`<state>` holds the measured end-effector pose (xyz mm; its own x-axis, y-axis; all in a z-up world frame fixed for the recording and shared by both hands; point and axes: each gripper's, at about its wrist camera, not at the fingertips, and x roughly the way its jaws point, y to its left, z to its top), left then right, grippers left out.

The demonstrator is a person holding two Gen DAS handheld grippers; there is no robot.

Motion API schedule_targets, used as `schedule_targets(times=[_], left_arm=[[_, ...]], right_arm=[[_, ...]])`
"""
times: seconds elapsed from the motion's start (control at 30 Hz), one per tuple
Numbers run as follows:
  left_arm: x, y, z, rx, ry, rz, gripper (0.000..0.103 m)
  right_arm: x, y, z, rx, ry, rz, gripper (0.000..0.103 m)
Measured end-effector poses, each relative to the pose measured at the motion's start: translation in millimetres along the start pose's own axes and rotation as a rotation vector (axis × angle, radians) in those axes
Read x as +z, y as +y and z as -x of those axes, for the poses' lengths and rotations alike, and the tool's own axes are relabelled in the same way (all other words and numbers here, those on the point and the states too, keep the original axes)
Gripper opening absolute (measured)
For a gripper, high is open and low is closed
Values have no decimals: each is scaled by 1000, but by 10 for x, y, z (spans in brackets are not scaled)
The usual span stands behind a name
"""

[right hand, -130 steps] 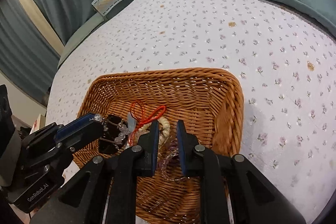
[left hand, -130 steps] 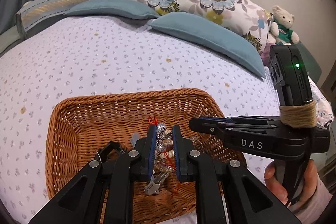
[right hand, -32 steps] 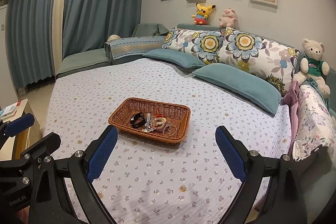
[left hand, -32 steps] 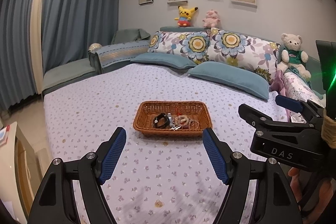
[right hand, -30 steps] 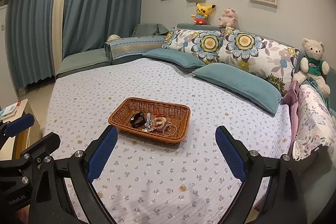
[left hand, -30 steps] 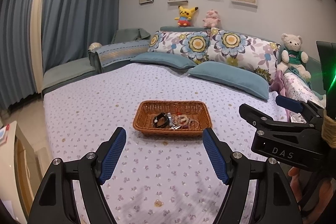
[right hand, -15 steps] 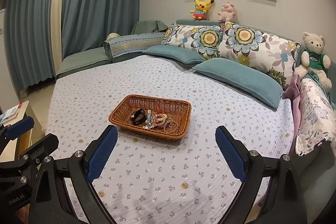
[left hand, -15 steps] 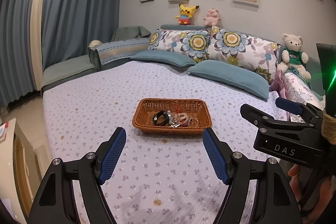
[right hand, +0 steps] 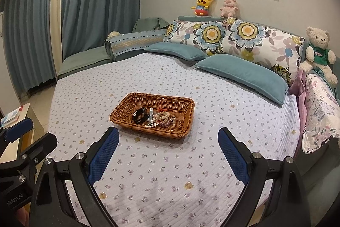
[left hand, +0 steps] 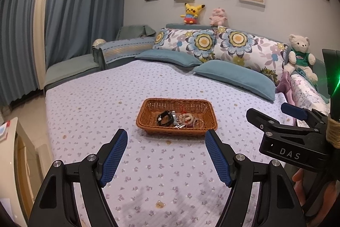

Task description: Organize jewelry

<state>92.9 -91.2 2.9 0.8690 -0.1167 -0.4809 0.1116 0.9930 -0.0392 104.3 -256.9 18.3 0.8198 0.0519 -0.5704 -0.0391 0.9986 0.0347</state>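
A brown wicker basket (left hand: 146, 123) (right hand: 125, 120) sits on the flowered bedspread in the middle of the bed. In it lie a black band (left hand: 164, 118) (right hand: 140, 115), bead bracelets (left hand: 187, 118) (right hand: 162, 115), a red cord and small metal pieces. My left gripper (left hand: 166, 143) is wide open and empty, held well back from the basket above the bed's near part. My right gripper (right hand: 167, 142) is wide open and empty, also well back. The right gripper also shows at the right of the left wrist view (left hand: 276, 118).
Two teal pillows (left hand: 233, 78) and flowered cushions (left hand: 212, 42) lie at the head of the bed. A teddy bear (right hand: 318, 52) sits at the right. A folded quilt (right hand: 318, 112) lies along the right edge. Curtains and a side table (right hand: 14, 116) stand at the left.
Both grippers went from shut inside the basket to wide open and far back. Over the last second both have edged slightly toward the bed.
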Motion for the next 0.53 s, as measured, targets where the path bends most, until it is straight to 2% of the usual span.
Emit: schedule_targets(times=[0.4,0.53], left_arm=[[-36,-26,-133,4,26,-9,76],[-50,-21,-148,18,8,-7,76]], right_arm=[[-68,-41,-122,1,24,-5,95],[-89,-35,-152,1,30,-3,95]])
